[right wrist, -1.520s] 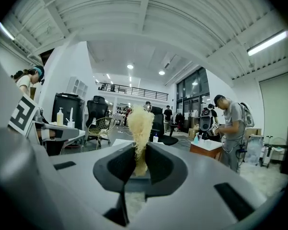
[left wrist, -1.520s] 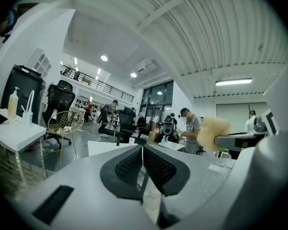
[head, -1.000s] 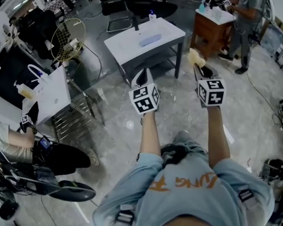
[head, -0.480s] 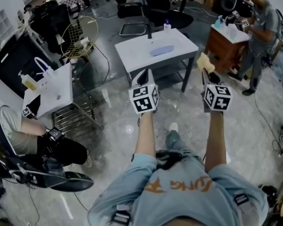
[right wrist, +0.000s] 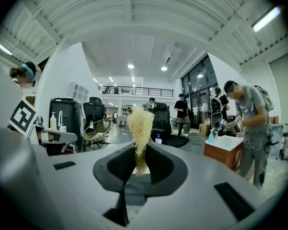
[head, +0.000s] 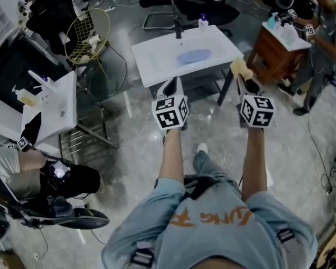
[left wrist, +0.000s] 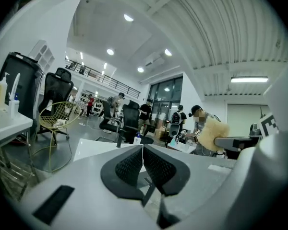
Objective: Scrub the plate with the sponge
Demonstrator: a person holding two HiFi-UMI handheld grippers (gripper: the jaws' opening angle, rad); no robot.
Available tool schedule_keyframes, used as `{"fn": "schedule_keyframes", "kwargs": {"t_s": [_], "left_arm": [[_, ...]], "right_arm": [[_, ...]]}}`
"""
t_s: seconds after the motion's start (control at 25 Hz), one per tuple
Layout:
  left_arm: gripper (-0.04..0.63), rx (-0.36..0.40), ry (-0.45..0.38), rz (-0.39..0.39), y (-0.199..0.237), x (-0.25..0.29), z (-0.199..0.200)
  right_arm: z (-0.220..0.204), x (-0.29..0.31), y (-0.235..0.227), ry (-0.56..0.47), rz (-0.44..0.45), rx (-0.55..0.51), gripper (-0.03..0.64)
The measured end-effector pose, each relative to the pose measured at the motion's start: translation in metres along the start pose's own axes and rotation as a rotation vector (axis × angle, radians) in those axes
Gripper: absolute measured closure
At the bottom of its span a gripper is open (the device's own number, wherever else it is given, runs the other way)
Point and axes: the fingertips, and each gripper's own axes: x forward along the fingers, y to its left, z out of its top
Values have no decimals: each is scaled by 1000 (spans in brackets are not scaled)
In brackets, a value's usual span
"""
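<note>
- Sponge (right wrist: 139, 121), pale yellow and fibrous, is clamped between the jaws of the right gripper (right wrist: 140, 146); its frayed top stands above them and its lower end is hidden between the black pads
- The pale blue oval plate (head: 194, 56) lies flat on the white rectangular table (head: 157, 58), well apart from both grippers and too small for detail
- The left gripper (left wrist: 143, 145) has its jaws pressed together with nothing between them

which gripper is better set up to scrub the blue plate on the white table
Right. The right gripper is shut on the yellow sponge; the left gripper is shut on nothing. Both are short of the blue plate on the white table, so reach seems about equal.
</note>
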Motion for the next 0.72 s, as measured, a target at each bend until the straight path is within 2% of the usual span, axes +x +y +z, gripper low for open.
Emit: {"fn": "schedule_keyframes", "kwargs": {"t_s": [0.2,0.44,0.72], "left_arm": [[592,-48,51,1,-7,66,-23],[592,-76,146,30,1,133,-51],[592,-38,234,82,19,195,-53]], "right_arm": [[-19,64,-36,55,28,47,567],[-49,147,-40,135,136,88,566],[-63,217,-61,132,212,189,568]]}}
